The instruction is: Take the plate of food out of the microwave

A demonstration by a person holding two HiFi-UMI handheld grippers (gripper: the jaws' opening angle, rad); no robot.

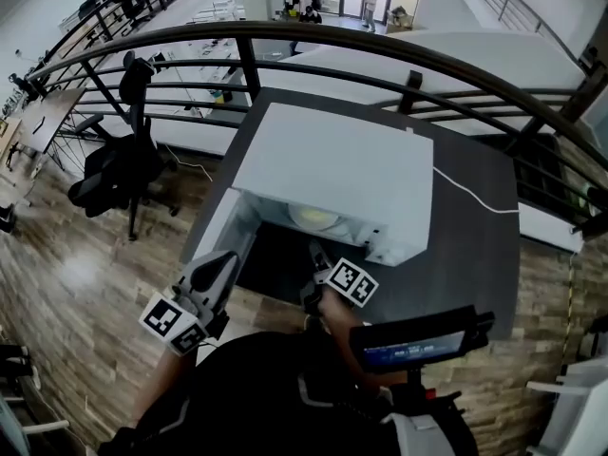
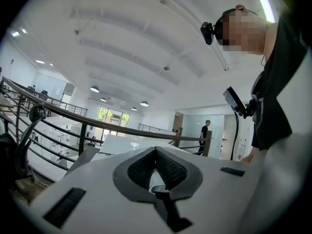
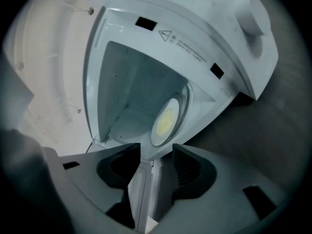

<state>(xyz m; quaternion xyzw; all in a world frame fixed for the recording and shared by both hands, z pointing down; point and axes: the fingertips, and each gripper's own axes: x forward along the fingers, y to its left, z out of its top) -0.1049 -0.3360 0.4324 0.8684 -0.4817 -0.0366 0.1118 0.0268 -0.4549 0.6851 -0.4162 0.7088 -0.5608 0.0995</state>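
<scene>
Beside the railing (image 1: 313, 34), on the dark table (image 1: 475, 255), the left gripper (image 2: 156, 149) points level next to the open door (image 1: 217, 231), jaws together on nothing. Further right, the plate (image 1: 316, 218) sits inside the microwave (image 1: 332, 155), its far half hidden under the roof. At the opening, the right gripper (image 3: 155, 147) tilts slightly down, rolled sideways, jaws apart. A pale strip (image 3: 141, 189) between them is hard to identify.

microwave (image 3: 146, 82) top frame edge: warning triangle (image 3: 165, 34) + print line, too small to read
screen (image 1: 410, 351): blue txt, illegible
</scene>
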